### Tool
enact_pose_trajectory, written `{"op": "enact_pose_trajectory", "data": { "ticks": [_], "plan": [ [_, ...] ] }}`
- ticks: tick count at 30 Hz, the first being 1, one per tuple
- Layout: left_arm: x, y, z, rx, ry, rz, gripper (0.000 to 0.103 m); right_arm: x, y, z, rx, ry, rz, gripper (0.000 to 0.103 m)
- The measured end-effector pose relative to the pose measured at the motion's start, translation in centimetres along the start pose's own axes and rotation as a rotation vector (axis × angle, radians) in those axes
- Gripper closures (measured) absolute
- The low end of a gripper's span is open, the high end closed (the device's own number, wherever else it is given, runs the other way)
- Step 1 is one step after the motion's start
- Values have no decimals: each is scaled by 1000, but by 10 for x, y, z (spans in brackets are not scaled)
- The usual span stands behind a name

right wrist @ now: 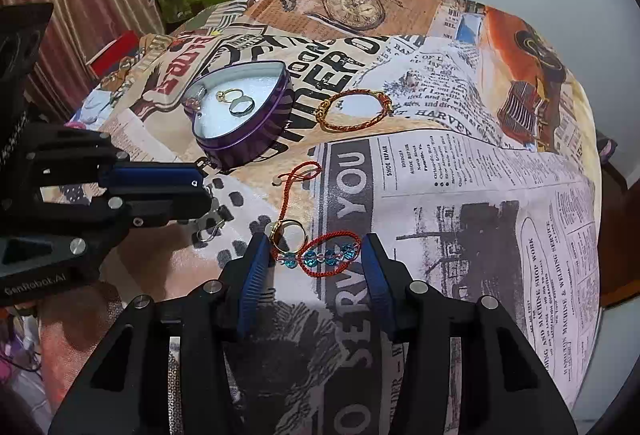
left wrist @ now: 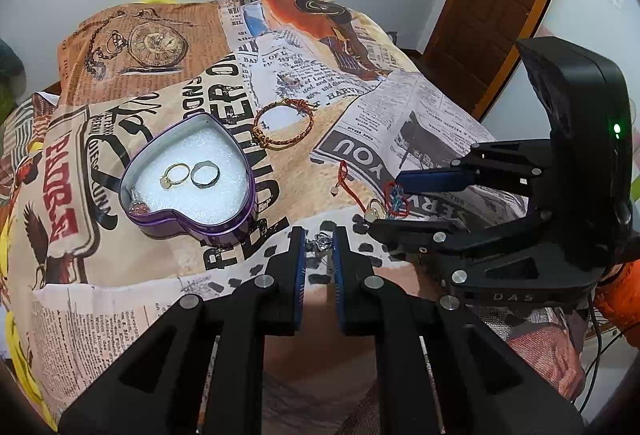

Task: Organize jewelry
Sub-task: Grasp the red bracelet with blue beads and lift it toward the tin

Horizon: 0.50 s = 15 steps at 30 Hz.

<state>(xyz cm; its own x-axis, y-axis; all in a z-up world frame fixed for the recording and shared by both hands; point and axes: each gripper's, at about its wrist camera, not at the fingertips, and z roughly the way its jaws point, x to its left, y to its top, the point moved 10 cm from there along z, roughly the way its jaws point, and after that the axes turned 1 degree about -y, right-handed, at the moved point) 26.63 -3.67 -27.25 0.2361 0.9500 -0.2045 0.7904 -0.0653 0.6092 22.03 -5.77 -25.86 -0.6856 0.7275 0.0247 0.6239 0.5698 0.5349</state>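
1. A cloth (right wrist: 460, 171) printed with newspaper pages and a pocket watch covers the surface; I cannot tell what lies beneath it.
2. The left gripper (left wrist: 319, 244) has its jaws nearly pressed together, pinching a small silvery piece of jewelry (left wrist: 320, 242) between the blue pads at their tips. In the right wrist view a thin silver loop (right wrist: 210, 231) hangs below those tips, just above the cloth.
3. The right gripper (right wrist: 316, 255) has its jaws spread, with a red cord bracelet with blue beads (right wrist: 324, 257) lying on the cloth between them. The pads stand at either end of it; whether they touch the cord I cannot tell.
4. A gold ring (right wrist: 289, 233) lies just beside the beads, close to the left-hand pad in that view.
5. A second red cord (right wrist: 294, 183) trails away from the ring toward the tin.
6. The purple heart-shaped tin (left wrist: 248, 191) sits open, well apart from both grippers, holding a gold ring with a stone (left wrist: 175, 175), a silver band (left wrist: 205, 174) and a pinkish trinket (left wrist: 138, 204) on white foam.
7. A braided red-and-gold bracelet (left wrist: 283, 127) lies on the cloth just beyond the tin.
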Motion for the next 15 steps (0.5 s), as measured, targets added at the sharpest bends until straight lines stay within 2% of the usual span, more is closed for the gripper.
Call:
{"op": "enact_pose_trajectory", "data": {
  "ticks": [2, 5, 7, 15],
  "plan": [
    [0, 1, -1, -4, 0, -1, 92, 4, 0, -1, -4, 10, -7, 74],
    [-1, 1, -2, -7, -2, -4, 92, 11, 0, -2, -12, -12, -44, 83],
    [-2, 1, -4, -9, -1, -3, 92, 15, 0, -3, -12, -30, -63, 84],
    [-4, 4, -18, -31, 10, 0, 92, 20, -12, -15, -1, 17, -17, 86]
  ]
}}
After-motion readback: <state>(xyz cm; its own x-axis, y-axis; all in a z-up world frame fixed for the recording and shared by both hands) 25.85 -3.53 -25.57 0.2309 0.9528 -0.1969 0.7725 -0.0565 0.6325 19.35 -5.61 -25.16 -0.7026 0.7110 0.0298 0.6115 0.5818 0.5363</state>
